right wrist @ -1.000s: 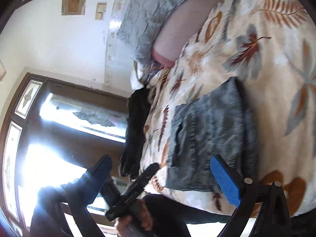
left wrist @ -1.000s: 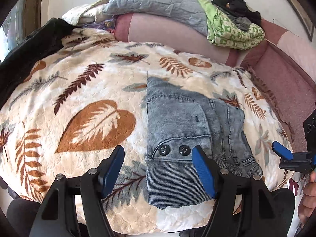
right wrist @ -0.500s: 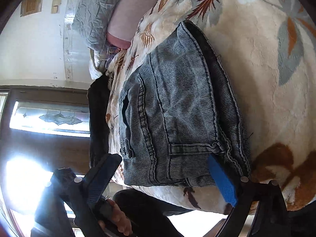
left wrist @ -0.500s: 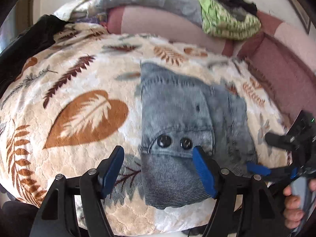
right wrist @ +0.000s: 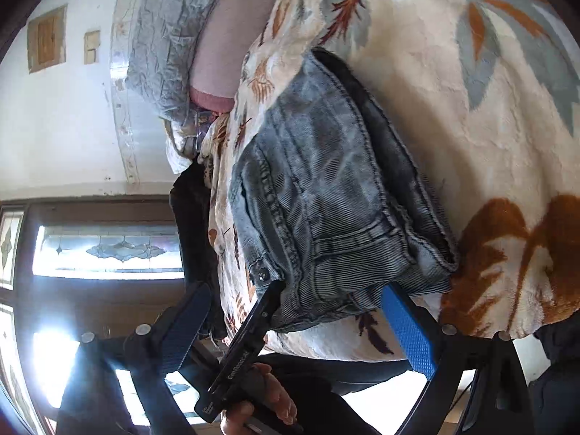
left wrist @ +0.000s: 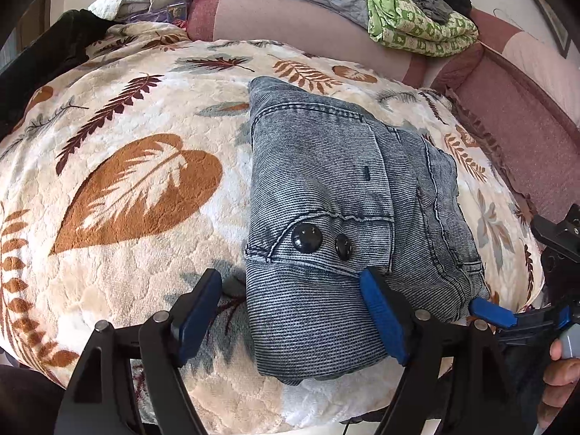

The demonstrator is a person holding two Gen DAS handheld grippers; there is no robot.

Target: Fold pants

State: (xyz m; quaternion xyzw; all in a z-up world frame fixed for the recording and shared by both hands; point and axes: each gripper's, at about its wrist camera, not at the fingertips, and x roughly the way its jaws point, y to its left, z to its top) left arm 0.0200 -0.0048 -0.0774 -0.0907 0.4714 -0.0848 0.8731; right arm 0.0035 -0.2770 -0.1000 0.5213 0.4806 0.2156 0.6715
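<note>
On the bed's cream leaf-patterned blanket [left wrist: 119, 272], the folded grey-blue denim pants [left wrist: 337, 195] lie at 12 o'clock from both open, empty tongs, the left tongs [left wrist: 290, 311] nearer and just opening, the right tongs [right wrist: 301, 330] at their corner; long axis runs 12 to 6.

leaf-print blanket [left wrist: 137, 188], pink sofa back [left wrist: 290, 14], white wall [right wrist: 54, 116], bright stained-glass window [right wrist: 108, 250]

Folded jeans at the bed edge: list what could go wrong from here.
1. The folded jeans lie close to the near edge of the leaf blanket; a tug could slide them off.
2. The open left gripper, jaws just widening, straddles only one corner; lifting there may undo the fold.
3. The right gripper could snag loose layers.
</note>
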